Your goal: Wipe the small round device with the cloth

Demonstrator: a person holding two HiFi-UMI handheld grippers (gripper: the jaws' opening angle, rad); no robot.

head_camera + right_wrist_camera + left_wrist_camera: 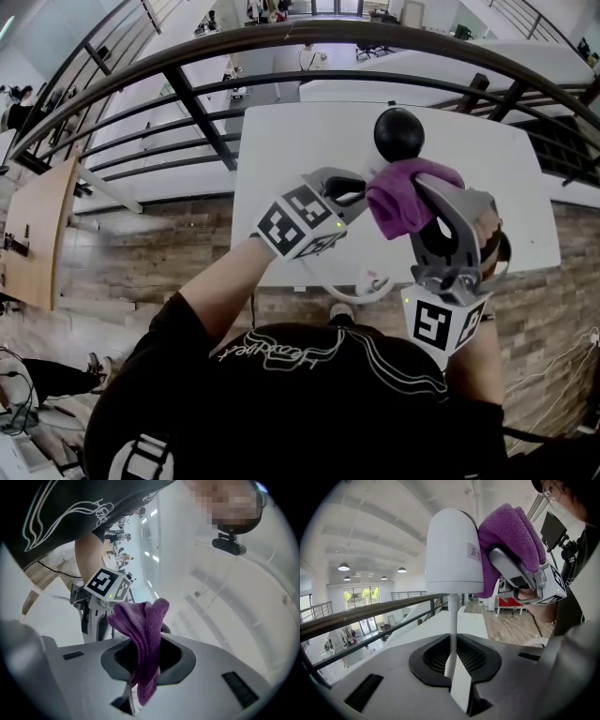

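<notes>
While the person's black shirt fills the bottom of the head view, both tools are up over the near table edge. Left gripper [361, 187], centre of frame: jaws clenched on the thin white stem [452, 616] of the small round device [452, 550], holding it up off the table. Right gripper [427, 202], right of centre: jaws clamped on a folded purple cloth [401, 195], with a tail of it hanging down between them. The cloth is pressed against the device's right flank, touching it just beside a small label [474, 551], upper middle of the left gripper view. Beyond lies the white table [281, 141], then a dark railing [187, 94] across the upper frame, with a lower floor past it. Judgement: wiping is under way, with contact on one flank only. No view shows which parts are already clean. The opposite flank, the dome top and the dark rounded face probably remain.
</notes>
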